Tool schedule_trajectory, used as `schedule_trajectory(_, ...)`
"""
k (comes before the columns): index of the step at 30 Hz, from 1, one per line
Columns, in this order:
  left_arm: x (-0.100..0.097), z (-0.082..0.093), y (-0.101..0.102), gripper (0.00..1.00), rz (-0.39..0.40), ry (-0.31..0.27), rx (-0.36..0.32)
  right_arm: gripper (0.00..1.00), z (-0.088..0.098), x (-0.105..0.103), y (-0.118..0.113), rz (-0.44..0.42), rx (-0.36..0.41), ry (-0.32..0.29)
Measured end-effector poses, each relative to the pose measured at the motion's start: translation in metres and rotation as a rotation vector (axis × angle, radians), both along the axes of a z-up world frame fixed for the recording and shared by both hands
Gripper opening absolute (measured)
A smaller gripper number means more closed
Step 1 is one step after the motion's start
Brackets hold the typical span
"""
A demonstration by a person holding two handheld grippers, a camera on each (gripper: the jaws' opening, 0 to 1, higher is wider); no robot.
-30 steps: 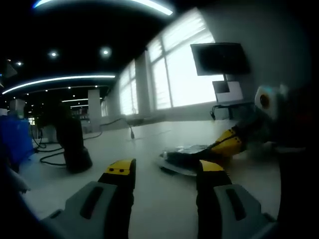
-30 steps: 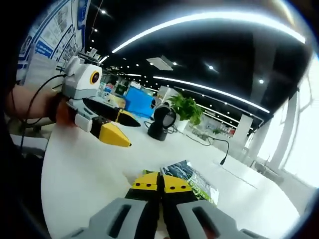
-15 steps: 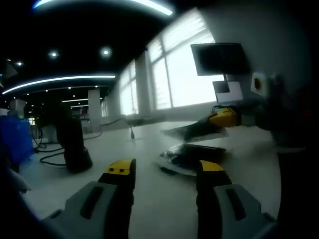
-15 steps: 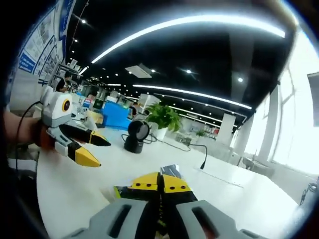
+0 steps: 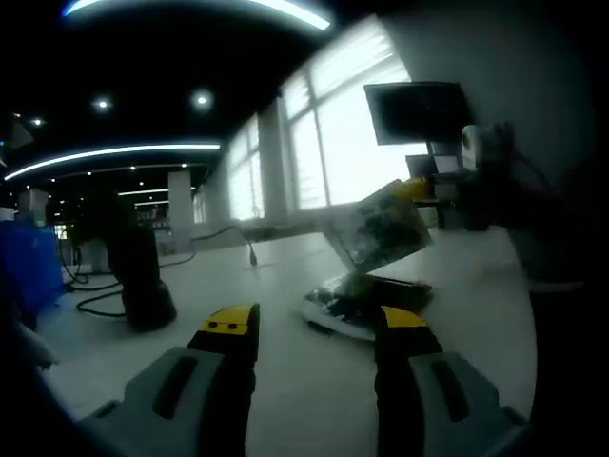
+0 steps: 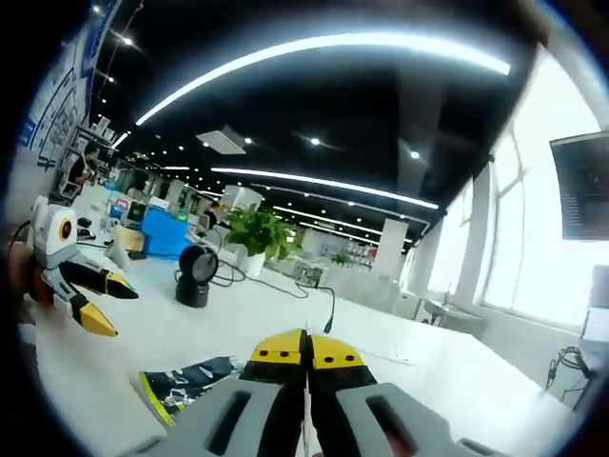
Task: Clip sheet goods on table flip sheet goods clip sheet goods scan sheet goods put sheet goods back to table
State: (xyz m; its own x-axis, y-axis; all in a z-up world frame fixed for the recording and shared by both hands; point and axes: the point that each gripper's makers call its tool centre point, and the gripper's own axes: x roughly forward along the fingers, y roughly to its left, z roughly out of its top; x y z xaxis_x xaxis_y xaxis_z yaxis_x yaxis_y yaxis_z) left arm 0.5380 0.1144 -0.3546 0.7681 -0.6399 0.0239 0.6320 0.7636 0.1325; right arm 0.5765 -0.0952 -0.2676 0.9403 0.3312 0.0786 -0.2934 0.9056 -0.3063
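On the white table (image 5: 285, 381), seen from the left gripper view, the left gripper (image 5: 304, 328) rests low with its 2 yellow-tipped jaws well apart and nothing between them. Ahead of it lies a small heap of flat packets (image 5: 366, 297) on the tabletop. Above that heap the right gripper (image 5: 433, 190) comes in from the right, held up off the table, with 1 sheet packet (image 5: 381, 228) pinched at its yellow tip; the packet hangs tilted in the air, its printed face turned toward the camera. A black scanner (image 5: 138, 276) on a stand sits to the left on the table, with a cable trailing from it. Behind are large bright windows (image 5: 343, 143) and a dark monitor (image 5: 419, 109).

From the right gripper view, the right gripper (image 6: 306, 347) has its 2 jaws pressed together, and a thin pale edge runs in the seam between them. Lower left on the table lies a dark packet with a green-yellow edge (image 6: 186, 381). Further left the left gripper (image 6: 95, 303) shows with its jaws spread. The scanner (image 6: 195, 276) stands beyond, and a potted plant (image 6: 252, 233) is behind it.
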Motion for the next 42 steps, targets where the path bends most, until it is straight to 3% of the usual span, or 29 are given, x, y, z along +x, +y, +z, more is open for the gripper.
schedule_trajectory(8, 0.002, 0.000, 0.001, 0.41, 0.000, 0.001, -0.002, 0.00, 0.019, 0.001, -0.013, -0.026, 0.062, -0.042)
schedule_trajectory(13, 0.002, -0.001, 0.000, 0.41, 0.000, 0.000, 0.003, 0.00, 0.024, 0.001, -0.021, -0.052, 0.143, -0.055)
schedule_trajectory(20, 0.001, -0.001, 0.000, 0.41, -0.001, 0.000, 0.003, 0.00, 0.015, 0.000, -0.036, -0.101, 0.208, -0.063)
schedule_trajectory(25, 0.001, 0.000, 0.001, 0.41, 0.000, -0.002, 0.003, 0.00, -0.006, 0.002, -0.055, -0.157, 0.270, -0.035)
schedule_trajectory(31, 0.001, -0.001, 0.001, 0.41, 0.000, -0.001, 0.006, 0.00, -0.018, -0.003, -0.090, -0.253, 0.462, -0.035)
schedule_trajectory(37, 0.001, -0.001, 0.001, 0.41, 0.001, -0.001, 0.008, 0.00, -0.045, -0.006, -0.126, -0.321, 0.763, 0.026)
schedule_trajectory(42, 0.001, -0.002, 0.001, 0.41, 0.003, 0.000, 0.010, 0.00, -0.064, -0.013, -0.150, -0.394, 0.952, 0.031)
